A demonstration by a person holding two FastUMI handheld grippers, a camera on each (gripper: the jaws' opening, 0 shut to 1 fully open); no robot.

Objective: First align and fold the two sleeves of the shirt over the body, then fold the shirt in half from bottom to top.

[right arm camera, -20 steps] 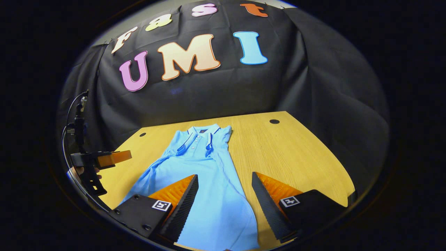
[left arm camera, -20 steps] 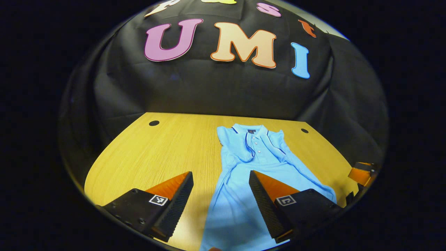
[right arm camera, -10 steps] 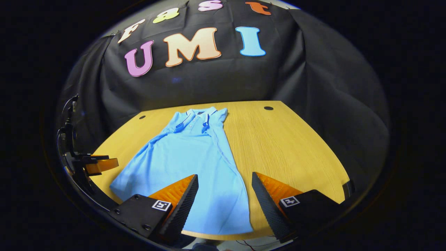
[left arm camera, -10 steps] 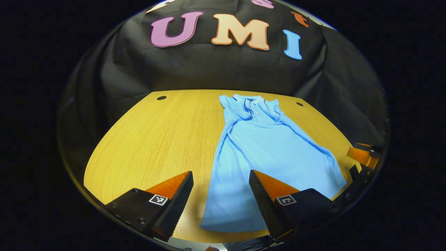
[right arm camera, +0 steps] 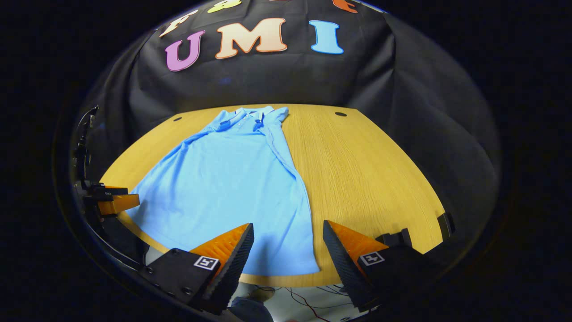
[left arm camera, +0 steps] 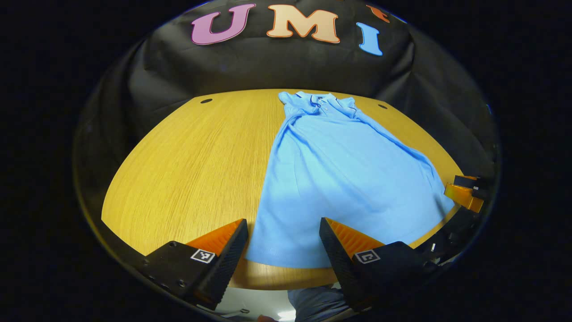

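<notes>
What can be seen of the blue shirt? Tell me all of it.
The shirt is a light blue polo of knit-looking cloth, with a dark-trimmed collar and a short buttoned placket. It lies flat, front up, on the wooden table, collar toward the far edge and hem near the front edge. Both sleeves seem already folded in, leaving a narrow top that widens toward the hem. Soft creases run down it. Neither gripper touches it.

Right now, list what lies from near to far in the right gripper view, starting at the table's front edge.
Table's front edge → shirt hem → shirt body → collar → table hole → black cloth wall.
</notes>
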